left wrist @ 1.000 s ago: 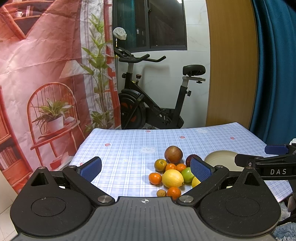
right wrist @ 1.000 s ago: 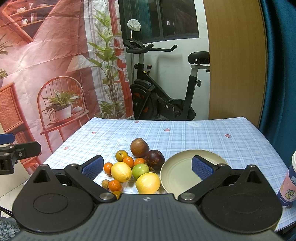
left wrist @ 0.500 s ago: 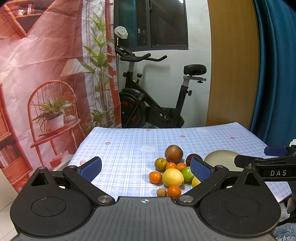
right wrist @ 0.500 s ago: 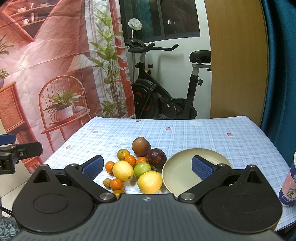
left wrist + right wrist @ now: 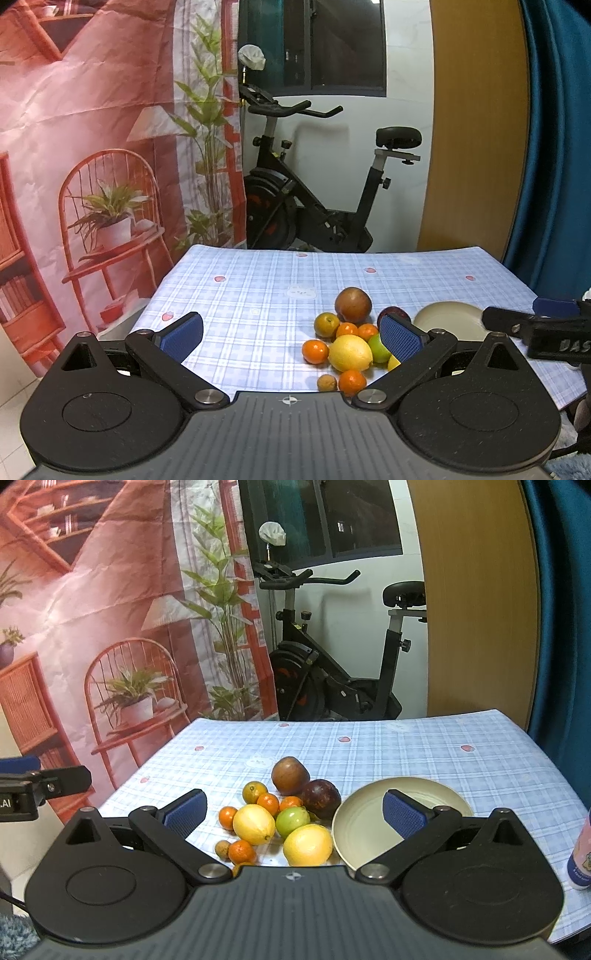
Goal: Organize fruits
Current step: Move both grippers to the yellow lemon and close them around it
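Left tool (image 5: 291, 338) apart | right tool (image 5: 293, 814) apart | plate (image 5: 436, 790) – bare – fruits (image 5: 280, 812) beside

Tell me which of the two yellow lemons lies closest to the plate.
The lemon nearest the camera, almost against the plate rim; the other lemon sits farther left.

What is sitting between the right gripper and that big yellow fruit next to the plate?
Nothing visible. The right gripper is open, and the yellow fruit lies just ahead of it on the tablecloth with no object between them. It rests right beside the plate, whose surface holds nothing.
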Available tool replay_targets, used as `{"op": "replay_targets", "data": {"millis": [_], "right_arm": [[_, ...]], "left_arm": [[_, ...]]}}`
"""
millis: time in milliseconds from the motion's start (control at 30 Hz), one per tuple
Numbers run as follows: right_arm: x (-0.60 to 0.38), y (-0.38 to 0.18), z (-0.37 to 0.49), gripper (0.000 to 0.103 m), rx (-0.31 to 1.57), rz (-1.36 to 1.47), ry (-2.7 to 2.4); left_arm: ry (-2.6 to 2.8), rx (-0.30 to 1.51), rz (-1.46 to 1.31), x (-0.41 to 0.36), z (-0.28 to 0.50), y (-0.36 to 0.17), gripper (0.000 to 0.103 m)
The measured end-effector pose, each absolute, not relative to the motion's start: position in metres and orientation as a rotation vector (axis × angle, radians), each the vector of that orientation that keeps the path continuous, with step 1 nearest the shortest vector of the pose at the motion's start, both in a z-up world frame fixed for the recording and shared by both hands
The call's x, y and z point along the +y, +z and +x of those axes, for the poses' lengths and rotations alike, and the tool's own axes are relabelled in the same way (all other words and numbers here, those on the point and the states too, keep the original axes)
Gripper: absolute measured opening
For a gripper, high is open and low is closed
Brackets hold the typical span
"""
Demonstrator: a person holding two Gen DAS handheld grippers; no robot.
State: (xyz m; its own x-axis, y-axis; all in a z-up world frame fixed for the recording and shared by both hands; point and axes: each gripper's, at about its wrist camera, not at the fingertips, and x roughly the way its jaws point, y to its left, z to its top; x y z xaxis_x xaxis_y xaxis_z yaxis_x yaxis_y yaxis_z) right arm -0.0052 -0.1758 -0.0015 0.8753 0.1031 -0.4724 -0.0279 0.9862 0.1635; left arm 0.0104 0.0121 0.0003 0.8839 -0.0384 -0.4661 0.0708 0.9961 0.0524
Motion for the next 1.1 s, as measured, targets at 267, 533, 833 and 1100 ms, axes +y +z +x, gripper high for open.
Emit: {"op": "replay_targets", "data": {"millis": [267,533,833,1100], "right_arm": [[-0.211,0.010,0.018,0.103,0.318,0.269,0.122],[-0.218,0.000,0.071,0.103,0.283,0.232,0.110],[-0.207,-0.066,0.088,0.103,0.434,0.132,0.193],[-0.196,-0.087,0.067,0.103,0.498,0.057,0.200]], "left_arm": [[-0.013,0.426,0.063,0.023,0.052,0.010,0.103],[-0.081,0.412,0.031,0.018,0.093,-0.011,0.097],[-0.209,0.486,0.079,-0.005,0.096,-0.071,0.096],[-0.169,0.593,0.013,0.014,0.100,-0.085,0.090]]}}
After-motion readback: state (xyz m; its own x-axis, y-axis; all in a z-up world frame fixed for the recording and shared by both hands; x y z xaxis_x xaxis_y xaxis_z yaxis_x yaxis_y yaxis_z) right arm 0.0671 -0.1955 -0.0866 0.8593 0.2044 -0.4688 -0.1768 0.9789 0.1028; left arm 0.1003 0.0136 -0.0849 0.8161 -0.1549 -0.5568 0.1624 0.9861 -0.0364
